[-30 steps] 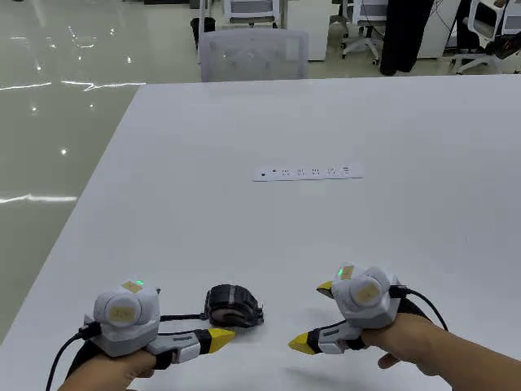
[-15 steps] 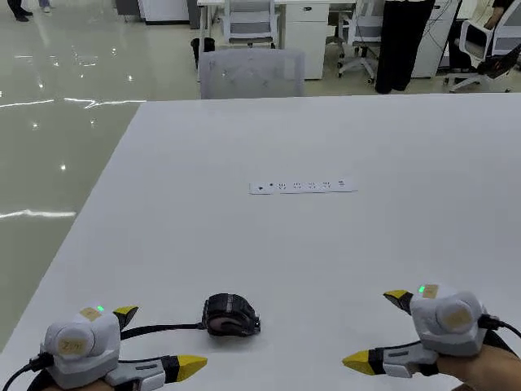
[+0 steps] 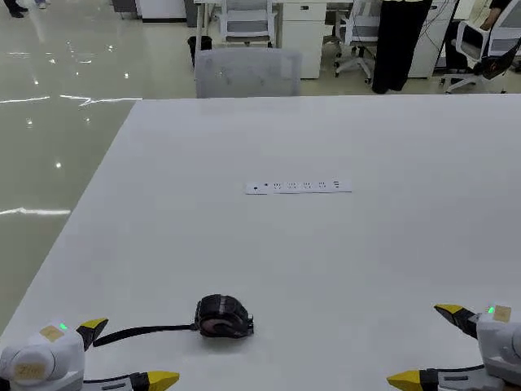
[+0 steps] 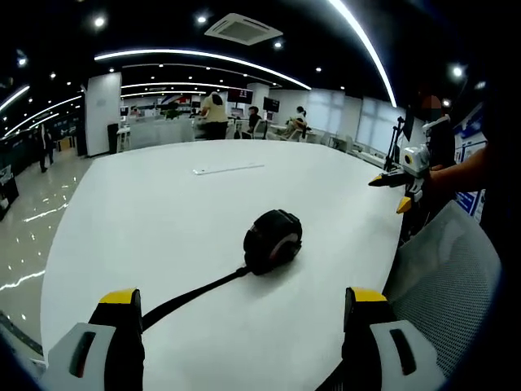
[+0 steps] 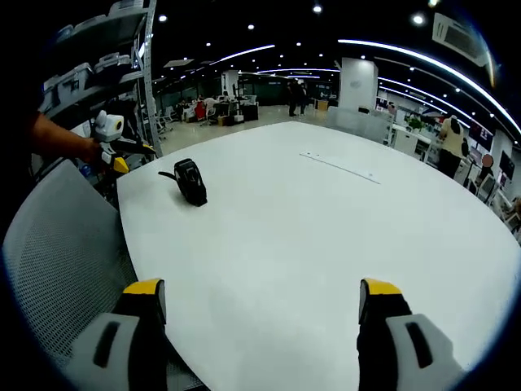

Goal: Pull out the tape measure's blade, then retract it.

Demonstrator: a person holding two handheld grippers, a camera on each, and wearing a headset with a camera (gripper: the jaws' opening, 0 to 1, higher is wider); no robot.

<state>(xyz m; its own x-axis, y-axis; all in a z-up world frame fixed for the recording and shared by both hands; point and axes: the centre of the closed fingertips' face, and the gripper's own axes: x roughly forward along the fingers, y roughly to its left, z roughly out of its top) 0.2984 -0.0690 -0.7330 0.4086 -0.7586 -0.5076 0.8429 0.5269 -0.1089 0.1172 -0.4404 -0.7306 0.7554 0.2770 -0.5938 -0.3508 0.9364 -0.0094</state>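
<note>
Head view. A white table (image 3: 342, 261) is recorded. The tape measure (image 3: 223, 316), black-cased, is seen lying on the near part of the table, left of centre. A black strap (image 3: 142, 332) is run from its case leftward along the table top. The left gripper (image 3: 129, 353) is held at the lower left corner, its yellow-tipped jaws spread wide, nothing between them; one tip is near the strap's free end, whether touching cannot be told. The right gripper (image 3: 426, 345) is held at the lower right corner, well apart from the tape measure, jaws likewise spread and empty. A white power strip (image 3: 298, 186) is noted flat at mid-table, and a grey chair (image 3: 247, 73) at the far edge.

Left gripper view. The tape measure (image 4: 273, 239) is seen ahead of the spread jaws and clear of them. The strap (image 4: 191, 295) is trailed toward the left jaw. The right gripper (image 4: 391, 192) is seen at the right, held in a hand, jaws apart. A grey mesh chair back (image 4: 448, 277) is noted at the lower right.

Right gripper view. The jaws are seen wide apart over bare table near its edge. The tape measure (image 5: 189, 181) is seen farther off at the left. The left gripper (image 5: 133, 156) is held beyond it, jaws parted.
</note>
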